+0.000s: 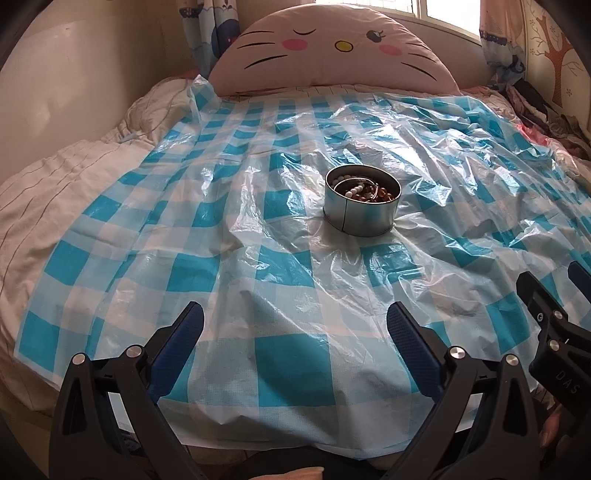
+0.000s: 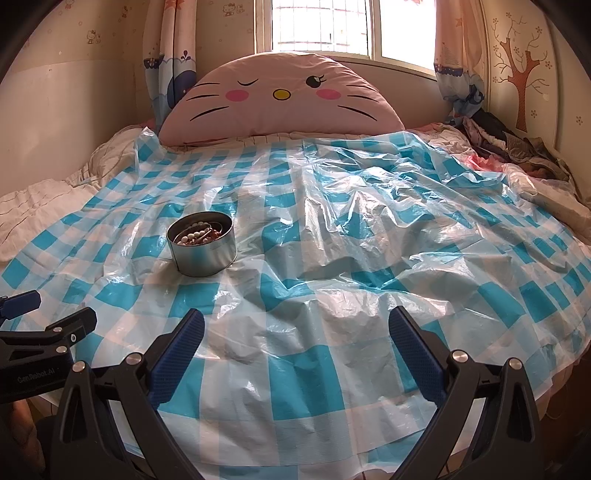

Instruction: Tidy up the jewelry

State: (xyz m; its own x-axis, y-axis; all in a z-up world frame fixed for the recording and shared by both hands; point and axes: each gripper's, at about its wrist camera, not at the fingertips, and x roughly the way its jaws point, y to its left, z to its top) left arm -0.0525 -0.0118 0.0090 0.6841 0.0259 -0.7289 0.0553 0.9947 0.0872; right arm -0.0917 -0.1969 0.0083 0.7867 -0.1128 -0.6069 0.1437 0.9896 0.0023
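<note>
The tangle of white and amber bead jewelry (image 1: 364, 190) fills a round grey metal tin (image 1: 361, 216) mid-bed on crinkly blue-checked plastic sheet (image 1: 280, 354); probably light, slippery strands, best pinched by one loop; left gripper (image 1: 295, 332) and right gripper (image 2: 296, 334) both gape empty, well short of it

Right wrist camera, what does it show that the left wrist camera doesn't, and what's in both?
Only the right wrist view shows the whole window, the full tree decal and the left gripper at its left edge. Only the left wrist view shows the right gripper at its right edge. Both share the round tin holding white and brown beads, standing on the blue checked plastic sheet, the pink cat-face cushion, and open, empty jaws.
</note>
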